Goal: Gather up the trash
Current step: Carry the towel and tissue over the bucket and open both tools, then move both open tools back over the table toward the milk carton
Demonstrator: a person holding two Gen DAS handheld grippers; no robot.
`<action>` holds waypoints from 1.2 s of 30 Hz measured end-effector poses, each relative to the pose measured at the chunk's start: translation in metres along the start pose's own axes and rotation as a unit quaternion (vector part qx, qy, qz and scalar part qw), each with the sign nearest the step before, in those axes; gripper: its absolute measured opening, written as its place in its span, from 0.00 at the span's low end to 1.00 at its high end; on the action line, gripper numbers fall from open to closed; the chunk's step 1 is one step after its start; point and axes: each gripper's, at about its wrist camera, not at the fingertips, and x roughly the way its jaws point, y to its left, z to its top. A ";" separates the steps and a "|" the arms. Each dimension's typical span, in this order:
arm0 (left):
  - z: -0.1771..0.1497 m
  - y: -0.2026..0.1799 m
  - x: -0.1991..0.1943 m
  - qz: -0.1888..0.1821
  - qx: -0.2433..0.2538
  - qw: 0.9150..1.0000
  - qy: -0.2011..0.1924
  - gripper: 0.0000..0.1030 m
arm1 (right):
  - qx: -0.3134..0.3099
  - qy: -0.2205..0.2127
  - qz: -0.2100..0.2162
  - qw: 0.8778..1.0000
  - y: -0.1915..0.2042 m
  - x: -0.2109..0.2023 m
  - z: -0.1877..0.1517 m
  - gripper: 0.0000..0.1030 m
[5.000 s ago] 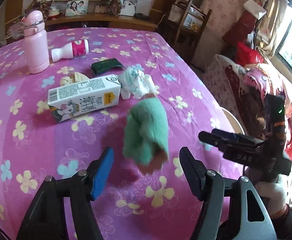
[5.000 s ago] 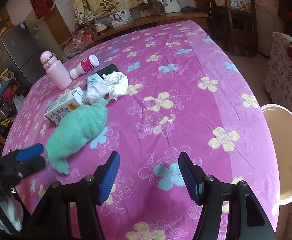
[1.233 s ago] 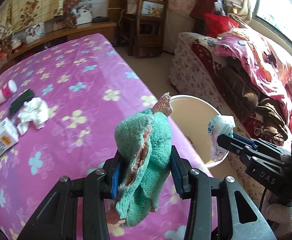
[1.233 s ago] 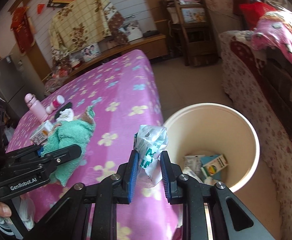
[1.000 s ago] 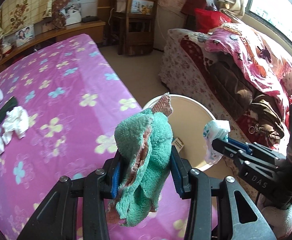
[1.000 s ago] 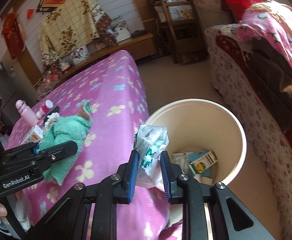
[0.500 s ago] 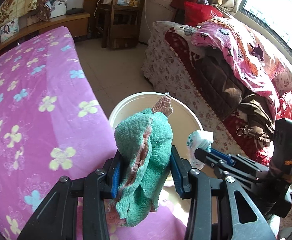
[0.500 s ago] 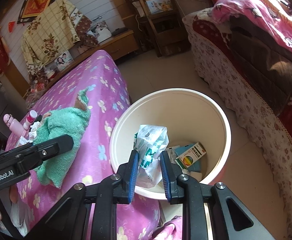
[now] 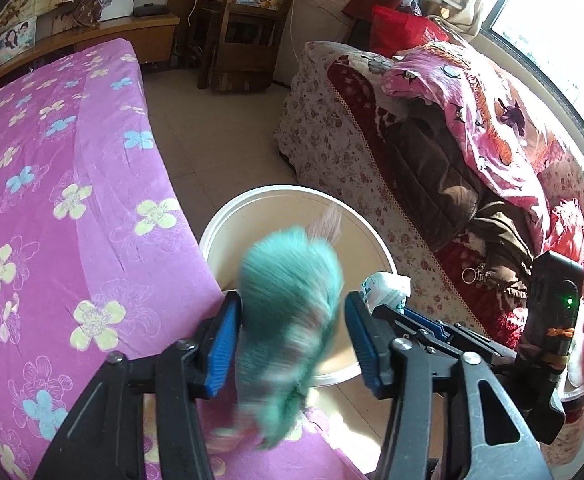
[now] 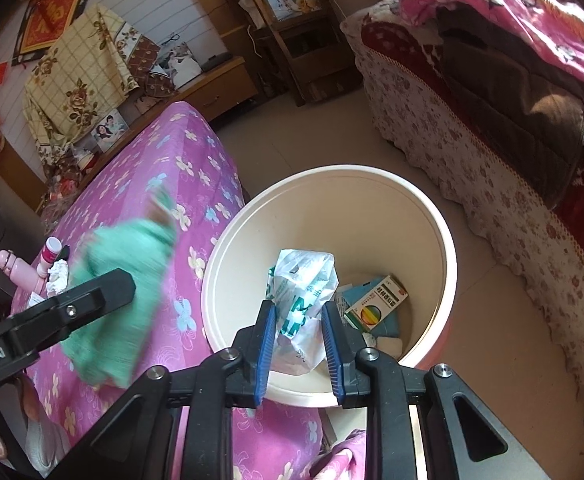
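My left gripper [image 9: 292,304] hangs at the table's edge beside the cream bin [image 9: 211,236]. Its jaws are opening, and the green cloth [image 9: 287,312] between them is blurred and slipping down, with a gap at the right pad. In the right wrist view that cloth [image 10: 119,280] shows in front of the purple flowered table [image 10: 195,184]. My right gripper [image 10: 299,312] is shut on a crumpled white wrapper with green print [image 10: 302,280], held over the bin [image 10: 332,172]. A small striped box [image 10: 376,304] and other scraps lie in the bin.
A sofa with a pink blanket [image 9: 472,92] stands close to the right of the bin. A wooden shelf [image 9: 243,20] is at the back. A pink bottle [image 10: 15,268], a small bottle [image 10: 49,252] and tissue [image 10: 57,278] lie on the far table.
Both grippers have moved from over the table to the bin. The left jaws have spread and the green cloth has gone blurred, dropping. The right still grips the wrapper.
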 end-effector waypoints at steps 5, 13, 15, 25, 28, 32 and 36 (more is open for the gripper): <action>0.000 0.005 -0.004 0.001 -0.005 1.000 -0.006 0.59 | 0.011 0.000 0.002 1.000 -0.004 0.001 0.000 0.31; -0.005 0.013 -0.006 0.012 -0.013 1.000 -0.004 0.59 | 0.007 0.001 0.004 1.000 0.001 0.000 -0.002 0.64; -0.007 0.016 -0.007 0.017 -0.014 1.000 -0.006 0.59 | 0.008 0.002 0.008 1.000 0.003 0.000 -0.003 0.64; -0.015 0.033 -0.022 0.052 -0.011 0.998 -0.018 0.59 | -0.008 0.006 0.006 1.000 0.022 -0.006 -0.009 0.64; -0.018 0.041 -0.030 0.060 -0.013 0.998 -0.021 0.59 | -0.024 0.003 0.007 1.000 0.036 -0.011 -0.011 0.64; -0.022 0.055 -0.042 0.071 -0.019 0.997 -0.028 0.59 | -0.048 0.002 0.012 0.999 0.060 -0.016 -0.015 0.64; -0.028 0.074 -0.058 0.085 -0.028 0.995 -0.036 0.59 | -0.069 0.003 0.019 0.997 0.085 -0.018 -0.020 0.64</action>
